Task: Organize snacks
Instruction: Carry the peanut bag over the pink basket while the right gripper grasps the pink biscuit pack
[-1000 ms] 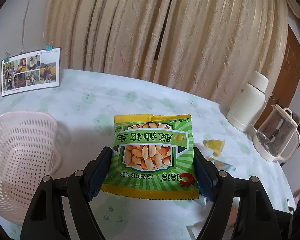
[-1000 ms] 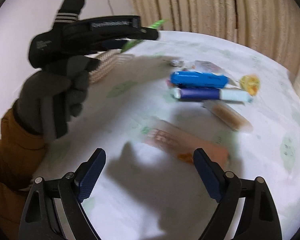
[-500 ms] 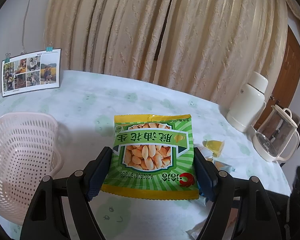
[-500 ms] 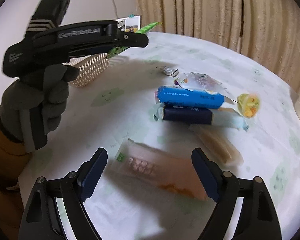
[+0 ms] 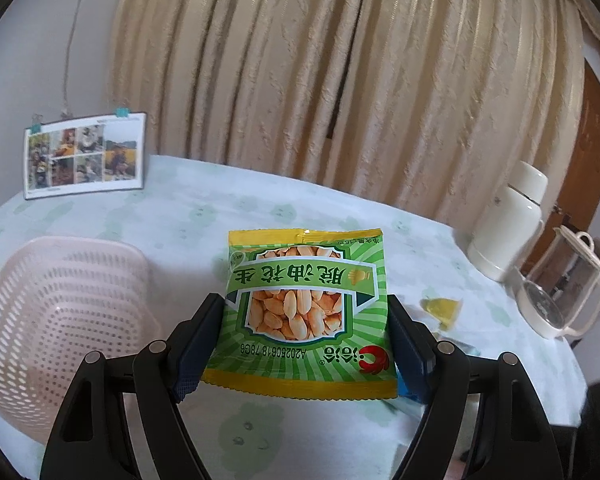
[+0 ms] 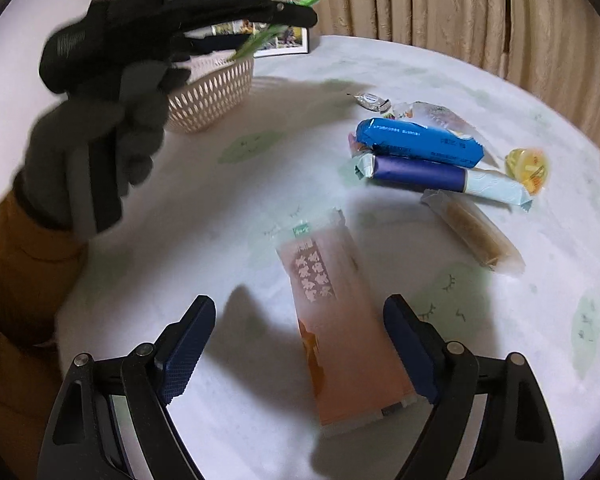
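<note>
Right gripper (image 6: 300, 344): jaws wide, nothing held, straddling the near end of the pink wafer pack (image 6: 336, 320), which lies flat on the table (image 6: 220, 208). Pack runs roughly along the finger axis, a bit skewed, so I'd square the jaws across its width and come down until the pads bracket the long edges before closing. The film looks slippery: grip mid-body, not the end seal.

Left gripper (image 5: 304, 340): clamped on the green peanut bag (image 5: 306, 308), pads on both side edges, bag in the air. White perforated basket (image 5: 56, 312) sits just left of the bag and looks empty. Best bet: move the bag over the basket opening, lower it, then release; dropping from height risks catching the rim.

Beyond the wafer pack: brown bar (image 6: 474, 228), purple pack (image 6: 432, 174), blue pack (image 6: 418, 142), with the yellow jelly cup (image 6: 528, 168) at their right end. All still loose on the table, away from the basket.
</note>
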Available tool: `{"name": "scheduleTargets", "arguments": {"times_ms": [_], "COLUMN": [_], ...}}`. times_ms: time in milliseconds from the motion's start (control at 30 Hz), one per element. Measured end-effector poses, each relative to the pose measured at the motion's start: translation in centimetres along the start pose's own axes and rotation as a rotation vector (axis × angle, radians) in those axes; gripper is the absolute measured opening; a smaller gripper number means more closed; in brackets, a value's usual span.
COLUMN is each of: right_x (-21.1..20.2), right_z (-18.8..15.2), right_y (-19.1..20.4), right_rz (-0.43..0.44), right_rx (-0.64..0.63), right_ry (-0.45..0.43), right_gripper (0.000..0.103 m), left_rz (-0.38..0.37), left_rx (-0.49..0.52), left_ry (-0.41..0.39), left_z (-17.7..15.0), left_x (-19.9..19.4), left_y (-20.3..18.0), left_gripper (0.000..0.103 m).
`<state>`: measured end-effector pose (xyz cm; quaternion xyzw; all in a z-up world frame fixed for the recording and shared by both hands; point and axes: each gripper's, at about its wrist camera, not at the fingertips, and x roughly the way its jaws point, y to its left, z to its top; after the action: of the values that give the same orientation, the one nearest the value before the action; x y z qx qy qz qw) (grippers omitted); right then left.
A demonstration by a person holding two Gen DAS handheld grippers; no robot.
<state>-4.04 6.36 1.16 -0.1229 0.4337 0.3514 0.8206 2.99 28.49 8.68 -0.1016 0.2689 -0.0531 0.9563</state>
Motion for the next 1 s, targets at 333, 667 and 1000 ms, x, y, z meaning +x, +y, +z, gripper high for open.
{"name": "scheduleTargets", "arguments": {"times_ms": [333,667,1000], "right_x": [1.4,1.6,1.5], "right_z": [1.4,1.5,2.1], "right_y": [0.7,1.2,2.2], "right_rz": [-0.164,-0.188,-0.109], "right_rx": [0.026,0.070,0.106], "right_ry": [-0.024,-0.046,-0.095], "right_gripper": [0.037,0.031,0.030], "left_rz": [0.157,0.361,0.406], "left_rx": [-0.109,-0.073,-0.165], "left_ry": [-0.111,-0.159,-0.111], "left_z": [0.5,0.3,-0.3], "left_x": [-2.6,-3.6,-3.3], "left_y": [4.5,6.2,9.8], "left_gripper": [0.079,0.079,0.080]}}
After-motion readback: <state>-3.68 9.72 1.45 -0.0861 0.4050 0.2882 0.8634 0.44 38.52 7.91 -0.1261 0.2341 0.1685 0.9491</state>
